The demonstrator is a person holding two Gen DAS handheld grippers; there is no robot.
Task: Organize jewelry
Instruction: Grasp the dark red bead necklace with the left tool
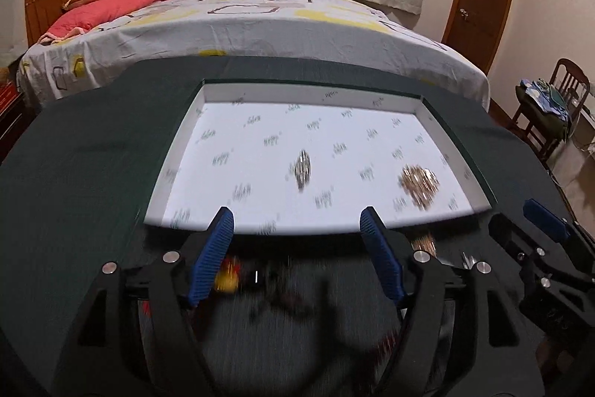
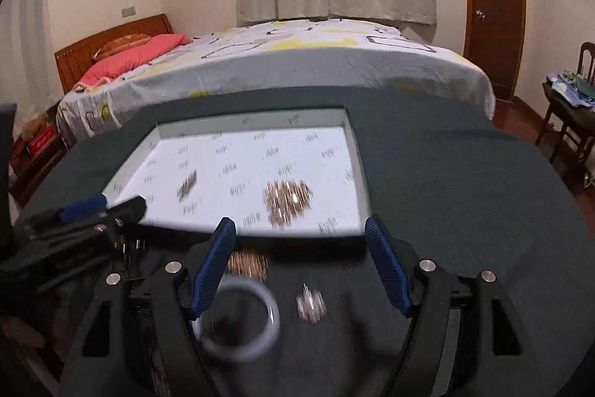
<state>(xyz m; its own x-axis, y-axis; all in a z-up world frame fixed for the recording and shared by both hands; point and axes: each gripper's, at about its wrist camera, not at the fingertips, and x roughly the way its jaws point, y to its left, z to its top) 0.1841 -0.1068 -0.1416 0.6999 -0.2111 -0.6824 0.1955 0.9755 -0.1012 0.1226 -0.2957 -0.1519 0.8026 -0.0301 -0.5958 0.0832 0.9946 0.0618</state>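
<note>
White tray [image 2: 353, 151] on the green-clothed table [image 2: 465, 181], its grey printed lettering too blurred to read, gold jewelry pile [image 2: 286, 201] and silver piece [image 2: 187, 188] inside, white bangle [image 2: 238, 319] before its near edge, left claw [image 1: 297, 229] and right claw [image 2: 301, 237] both spread wide, empty

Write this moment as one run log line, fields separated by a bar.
left gripper open | right gripper open | tray holds two jewelry piles | white bangle on cloth, below right gripper
</note>
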